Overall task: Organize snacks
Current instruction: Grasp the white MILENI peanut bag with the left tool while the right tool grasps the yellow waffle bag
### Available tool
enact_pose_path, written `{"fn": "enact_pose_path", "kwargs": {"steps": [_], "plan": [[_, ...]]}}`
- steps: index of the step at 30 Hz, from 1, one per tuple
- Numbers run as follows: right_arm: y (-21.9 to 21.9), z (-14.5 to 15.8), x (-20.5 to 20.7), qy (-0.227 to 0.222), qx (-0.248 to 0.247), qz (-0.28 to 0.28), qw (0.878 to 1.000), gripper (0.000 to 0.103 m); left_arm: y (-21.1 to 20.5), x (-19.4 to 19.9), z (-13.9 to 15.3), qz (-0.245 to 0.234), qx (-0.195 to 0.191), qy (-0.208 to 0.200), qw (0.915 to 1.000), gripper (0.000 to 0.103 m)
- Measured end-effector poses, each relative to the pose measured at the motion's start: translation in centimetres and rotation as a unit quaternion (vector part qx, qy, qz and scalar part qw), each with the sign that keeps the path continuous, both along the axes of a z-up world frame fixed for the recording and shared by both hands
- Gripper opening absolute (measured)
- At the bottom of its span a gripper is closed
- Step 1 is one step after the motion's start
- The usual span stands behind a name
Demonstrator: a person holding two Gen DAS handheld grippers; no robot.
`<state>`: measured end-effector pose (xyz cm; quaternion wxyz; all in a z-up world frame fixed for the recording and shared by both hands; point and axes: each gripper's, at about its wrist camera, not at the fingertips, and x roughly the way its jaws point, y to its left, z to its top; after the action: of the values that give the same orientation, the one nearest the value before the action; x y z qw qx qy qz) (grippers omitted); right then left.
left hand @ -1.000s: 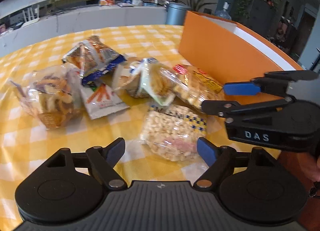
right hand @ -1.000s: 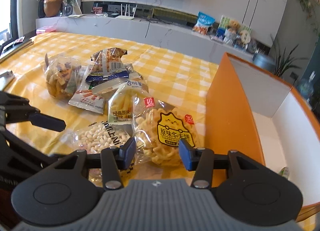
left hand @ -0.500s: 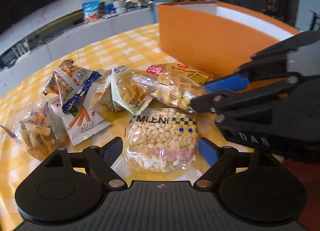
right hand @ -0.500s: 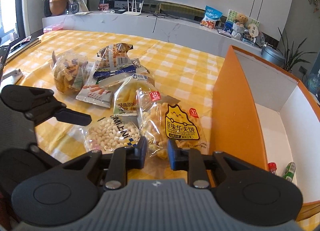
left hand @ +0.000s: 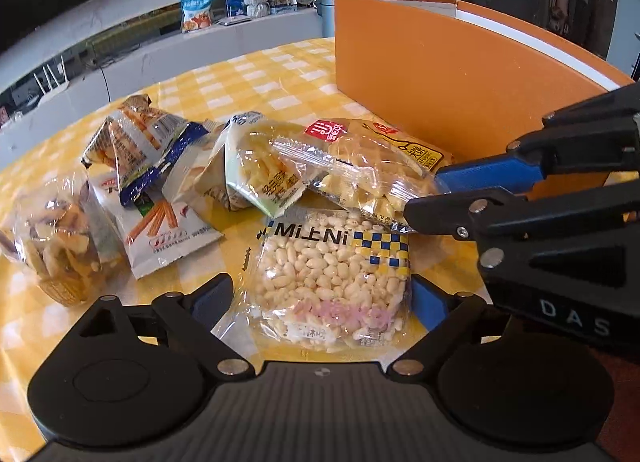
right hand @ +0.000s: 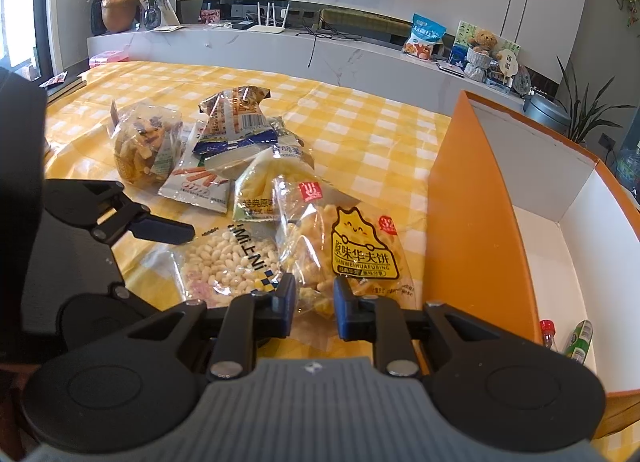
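Several snack bags lie on the yellow checked tablecloth (right hand: 360,121). My left gripper (left hand: 320,302) is open wide, and a clear puffed rice bag (left hand: 332,274) lies between its blue pads without being pressed. My right gripper (right hand: 314,298) is closing its jaws on the near edge of the yellow waffle snack bag (right hand: 360,250). In the left wrist view, that bag (left hand: 368,169) is pinched at its end by the right gripper (left hand: 424,197). One of the left fingers (right hand: 160,227) rests beside the puffed rice bag (right hand: 228,266).
An orange box (right hand: 468,221) with a white inside stands to the right, with small bottles (right hand: 548,332) in its near corner. Further left lie a green-white bag (left hand: 260,177), a blue-white bag (left hand: 136,141), a stick-biscuit bag (left hand: 160,229) and a clear chips bag (left hand: 60,246).
The right jaws have closed from wide apart onto the waffle bag's edge. The left gripper has moved in and down, so the puffed rice bag now lies between its pads.
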<state>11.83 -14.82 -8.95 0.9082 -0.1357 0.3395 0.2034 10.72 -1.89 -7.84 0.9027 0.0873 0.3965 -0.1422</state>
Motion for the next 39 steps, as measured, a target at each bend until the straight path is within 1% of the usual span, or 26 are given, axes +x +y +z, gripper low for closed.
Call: {"fn": "enact_pose_path", "kwargs": {"steps": [1, 4, 10, 14, 17, 18, 19, 20, 21, 22, 23, 24, 25, 27, 28, 29, 30, 32, 34, 37, 39], "plan": [[0.1, 0.0, -0.2, 0.0, 0.0, 0.0, 1.0, 0.015, 0.0, -0.2, 0.1, -0.002, 0.003, 0.0, 1.0, 0.103], [0.5, 0.3, -0.8, 0.003, 0.003, 0.004, 1.0, 0.013, 0.3, -0.8, 0.5, -0.004, 0.018, 0.007, 0.9998, 0.099], [1.7, 0.3, -2.9, 0.029, 0.014, 0.019, 0.999, 0.013, 3.0, -2.2, 0.9, 0.026, 0.035, 0.03, 0.9986, 0.098], [2.5, -0.1, -4.1, 0.052, 0.013, 0.028, 0.998, 0.013, 5.0, -2.6, 1.1, 0.061, 0.03, 0.043, 0.9968, 0.098], [2.7, -0.5, -4.4, 0.057, 0.014, 0.031, 0.998, 0.018, 5.8, -2.7, 1.0, 0.074, 0.022, 0.04, 0.9962, 0.098], [2.6, -0.4, -4.4, 0.057, 0.021, 0.029, 0.998, 0.024, 6.0, -2.7, 1.0, 0.075, 0.018, 0.039, 0.9963, 0.098], [2.5, -0.2, -4.3, 0.054, 0.027, 0.028, 0.998, 0.036, 6.1, -2.7, 1.0, 0.077, 0.014, 0.038, 0.9962, 0.098], [2.5, 0.0, -4.2, 0.048, 0.028, 0.028, 0.998, 0.044, 6.2, -2.7, 1.0, 0.08, 0.01, 0.037, 0.9961, 0.097], [2.4, 0.3, -4.1, 0.036, 0.027, 0.028, 0.999, 0.061, 6.2, -2.6, 1.0, 0.081, 0.008, 0.038, 0.9959, 0.097], [2.4, 0.5, -4.0, 0.022, 0.024, 0.027, 0.999, 0.073, 6.2, -2.5, 1.0, 0.081, 0.008, 0.038, 0.9959, 0.097], [2.5, 0.6, -3.8, 0.011, 0.018, 0.028, 0.999, 0.078, 6.2, -2.4, 1.0, 0.081, 0.009, 0.038, 0.996, 0.097], [2.6, 0.6, -3.4, 0.005, 0.009, 0.032, 0.999, 0.081, 6.2, -2.4, 1.0, 0.079, 0.012, 0.038, 0.996, 0.097], [2.7, 0.4, -2.9, 0.003, 0.001, 0.034, 0.999, 0.081, 6.3, -2.5, 1.0, 0.077, 0.012, 0.038, 0.9962, 0.097], [2.7, -0.1, -1.5, 0.012, -0.01, 0.026, 1.0, 0.081, 6.4, -2.5, 1.0, 0.074, 0.011, 0.038, 0.9964, 0.097], [2.6, -0.3, -0.9, 0.02, -0.009, 0.02, 1.0, 0.084, 6.4, -2.4, 1.0, 0.075, 0.012, 0.039, 0.9964, 0.097], [2.5, -0.4, -0.2, 0.03, -0.002, 0.015, 0.999, 0.086, 6.5, -2.5, 0.9, 0.074, 0.009, 0.039, 0.9965, 0.097], [2.3, -0.6, 0.3, 0.042, 0.006, 0.01, 0.999, 0.091, 6.6, -2.5, 0.9, 0.073, 0.006, 0.039, 0.9965, 0.097], [2.2, -0.9, 1.1, 0.063, 0.02, 0.008, 0.998, 0.093, 6.7, -2.4, 1.0, 0.069, 0.006, 0.041, 0.9968, 0.097], [2.2, -1.3, 1.5, 0.077, 0.03, 0.008, 0.997, 0.097, 6.7, -2.4, 0.9, 0.065, 0.008, 0.042, 0.997, 0.097], [2.2, -1.8, 1.7, 0.091, 0.044, 0.008, 0.995, 0.097, 6.5, -2.3, 0.8, 0.059, 0.012, 0.041, 0.9973, 0.099], [2.4, -2.0, 1.9, 0.091, 0.041, 0.004, 0.995, 0.097, 6.5, -2.2, 0.7, 0.06, 0.011, 0.039, 0.9974, 0.101]]}}
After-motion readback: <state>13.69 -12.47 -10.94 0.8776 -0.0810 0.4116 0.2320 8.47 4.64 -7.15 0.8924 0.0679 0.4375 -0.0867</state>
